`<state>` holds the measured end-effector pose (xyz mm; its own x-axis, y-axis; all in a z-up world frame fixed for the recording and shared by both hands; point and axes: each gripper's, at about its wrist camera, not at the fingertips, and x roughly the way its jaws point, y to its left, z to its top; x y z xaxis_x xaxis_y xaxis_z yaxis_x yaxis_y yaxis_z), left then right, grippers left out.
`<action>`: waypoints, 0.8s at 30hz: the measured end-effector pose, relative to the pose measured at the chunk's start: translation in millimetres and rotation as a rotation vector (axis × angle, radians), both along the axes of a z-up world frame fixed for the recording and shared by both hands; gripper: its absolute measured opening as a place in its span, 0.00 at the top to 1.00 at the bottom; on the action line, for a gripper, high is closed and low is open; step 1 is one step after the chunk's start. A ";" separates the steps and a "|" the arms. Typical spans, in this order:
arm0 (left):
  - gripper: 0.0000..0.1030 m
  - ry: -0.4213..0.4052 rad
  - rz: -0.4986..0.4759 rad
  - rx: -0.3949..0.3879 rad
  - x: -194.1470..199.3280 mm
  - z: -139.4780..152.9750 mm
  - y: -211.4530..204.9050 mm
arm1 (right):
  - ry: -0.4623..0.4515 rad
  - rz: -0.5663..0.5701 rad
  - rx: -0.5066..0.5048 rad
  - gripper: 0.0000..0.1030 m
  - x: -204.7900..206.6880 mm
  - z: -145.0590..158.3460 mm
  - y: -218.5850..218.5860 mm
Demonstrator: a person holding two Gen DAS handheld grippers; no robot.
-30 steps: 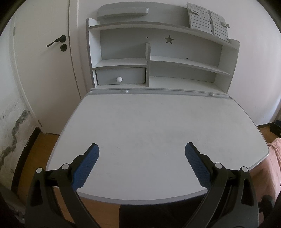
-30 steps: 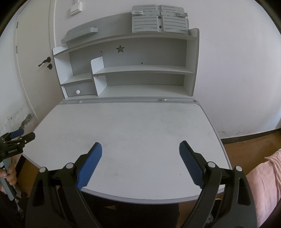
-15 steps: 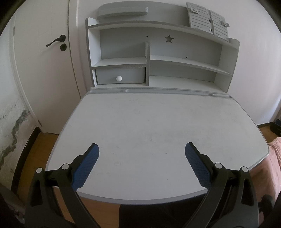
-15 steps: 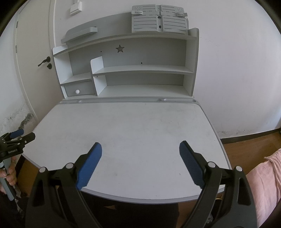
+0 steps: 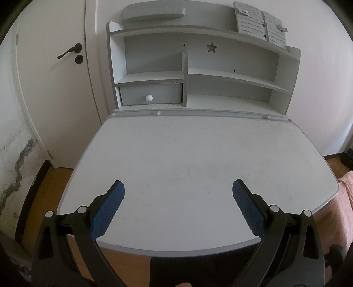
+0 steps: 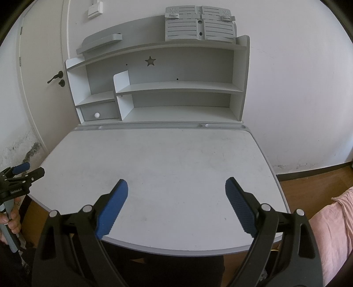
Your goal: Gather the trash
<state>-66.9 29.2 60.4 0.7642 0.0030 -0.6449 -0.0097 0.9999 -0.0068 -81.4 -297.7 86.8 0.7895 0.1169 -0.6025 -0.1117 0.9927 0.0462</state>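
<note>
over the near edge of the tabletop (image 5: 198,154), the left gripper (image 5: 177,196) hangs with its two blue-padded fingers (image 5: 106,209) spread wide, and nothing sits between them. the right gripper (image 6: 176,196) hangs likewise above the near edge, its blue pads (image 6: 240,209) far apart and holding nothing. in the right wrist view the left gripper (image 6: 21,174) shows again at the far left, beside the tabletop's left edge, held by a hand (image 6: 11,217) on a grey handle.

beyond the fingers lies the pale grey tabletop with faint scuffs and small marks; no trash can be made out on it in either view, so where the task's thing lies i cannot tell. along the far edge runs a grey grooved strip (image 6: 154,127). behind it stands a grey and white shelf unit (image 5: 231,75) with a star-shaped cutout (image 5: 211,47) in its back panel and a small drawer (image 5: 152,93) with a round white knob (image 5: 149,97) at lower left. on top of the unit rest a slatted grey book stand (image 6: 199,27) toward the right and a long grey tray (image 5: 154,14) toward the left.

to the left of the unit is a white door (image 5: 55,77) with a black lever handle (image 5: 69,50). the wall low on the left is cracked and stained (image 5: 15,167). wooden floor (image 6: 308,183) shows to the right of the tabletop, with pink fabric (image 6: 335,220) at the right edge.
</note>
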 end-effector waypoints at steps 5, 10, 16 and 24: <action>0.07 0.004 -0.005 0.000 1.5 -2.7 0.9 | -0.001 0.000 -0.001 0.16 -0.2 0.5 -1.0; 0.07 0.006 -0.008 -0.002 2.6 -2.1 2.0 | 0.001 0.002 -0.002 0.16 0.2 0.1 -1.5; 0.07 0.009 -0.009 0.002 1.9 -3.5 2.2 | 0.001 0.001 -0.003 0.16 0.1 0.1 -2.5; 0.07 0.001 0.000 0.025 3.8 -4.4 4.1 | 0.001 0.002 -0.004 0.16 -0.3 0.6 -2.7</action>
<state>-63.1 33.3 56.0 0.7635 0.0193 -0.6455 -0.0097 0.9998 0.0184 -81.7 -300.4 87.5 0.7887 0.1166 -0.6036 -0.1141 0.9926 0.0426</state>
